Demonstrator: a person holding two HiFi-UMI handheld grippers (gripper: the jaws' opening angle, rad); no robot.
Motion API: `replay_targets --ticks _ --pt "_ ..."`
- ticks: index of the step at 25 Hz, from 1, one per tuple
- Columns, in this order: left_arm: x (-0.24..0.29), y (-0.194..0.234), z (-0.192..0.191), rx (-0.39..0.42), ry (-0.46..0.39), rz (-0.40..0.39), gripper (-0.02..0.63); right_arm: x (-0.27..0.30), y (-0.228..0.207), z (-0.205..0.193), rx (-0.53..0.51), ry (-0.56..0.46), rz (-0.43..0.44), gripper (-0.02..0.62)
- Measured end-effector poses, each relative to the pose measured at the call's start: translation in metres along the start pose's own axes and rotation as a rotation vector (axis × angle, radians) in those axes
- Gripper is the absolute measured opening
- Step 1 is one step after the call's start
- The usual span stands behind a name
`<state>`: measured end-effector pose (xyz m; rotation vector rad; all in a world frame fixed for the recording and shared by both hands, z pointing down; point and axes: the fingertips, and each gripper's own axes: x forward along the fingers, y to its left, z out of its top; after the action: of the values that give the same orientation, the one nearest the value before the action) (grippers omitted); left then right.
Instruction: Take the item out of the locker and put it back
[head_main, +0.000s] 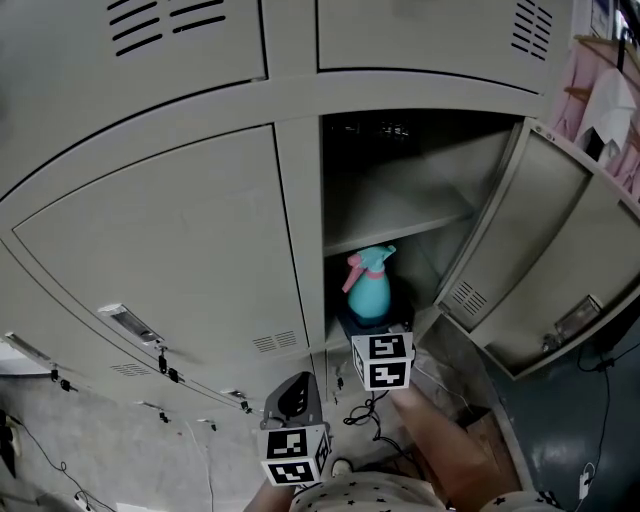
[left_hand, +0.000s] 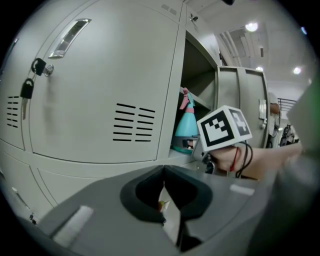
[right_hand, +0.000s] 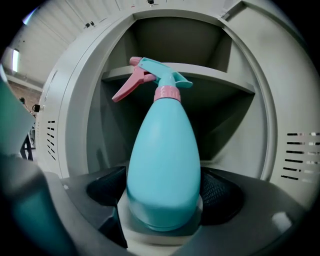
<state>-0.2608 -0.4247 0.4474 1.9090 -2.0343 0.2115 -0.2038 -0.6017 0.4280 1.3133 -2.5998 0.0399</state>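
A teal spray bottle (head_main: 370, 292) with a pink trigger stands upright at the mouth of the open locker (head_main: 400, 190), below its shelf (head_main: 405, 226). In the right gripper view the spray bottle (right_hand: 162, 160) fills the middle. My right gripper (right_hand: 163, 195) is shut on its lower body, one dark pad pressed on each side. From the head view the right gripper (head_main: 373, 328) reaches in from below. My left gripper (head_main: 294, 388) hangs lower left, in front of the closed door. The left gripper (left_hand: 163, 172) is shut with nothing in it.
The locker's door (head_main: 545, 265) swings open to the right. A closed locker door (head_main: 170, 270) is on the left, with keys (left_hand: 26, 89) hanging from its lock. Cables (head_main: 365, 412) lie on the floor below. Pink shelving (head_main: 600, 90) stands far right.
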Motion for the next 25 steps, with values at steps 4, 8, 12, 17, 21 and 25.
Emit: replay_targets --ticks 4,8,12,17,21,25 --pt "-0.008 -0.001 0.000 0.003 -0.003 -0.003 0.008 -0.009 -0.002 -0.002 0.010 0.009 -0.002 0.449" --pt "-0.021 -0.002 -0.002 -0.001 -0.007 -0.006 0.008 -0.037 0.004 -0.004 0.031 0.010 0.002 0.449" --pt "-0.037 -0.008 -0.006 -0.002 -0.009 -0.021 0.008 -0.088 0.022 -0.003 0.080 -0.010 0.052 0.339" --pt "-0.065 -0.022 -0.014 0.009 -0.016 -0.054 0.008 -0.159 0.053 -0.005 0.119 -0.028 0.106 0.000" --pt "-0.092 -0.032 -0.024 0.020 -0.017 -0.080 0.008 -0.207 0.076 -0.013 0.133 -0.018 0.115 -0.002" --pt "-0.121 -0.041 -0.037 0.032 -0.016 -0.105 0.008 -0.245 0.096 -0.030 0.168 0.010 0.117 -0.002"
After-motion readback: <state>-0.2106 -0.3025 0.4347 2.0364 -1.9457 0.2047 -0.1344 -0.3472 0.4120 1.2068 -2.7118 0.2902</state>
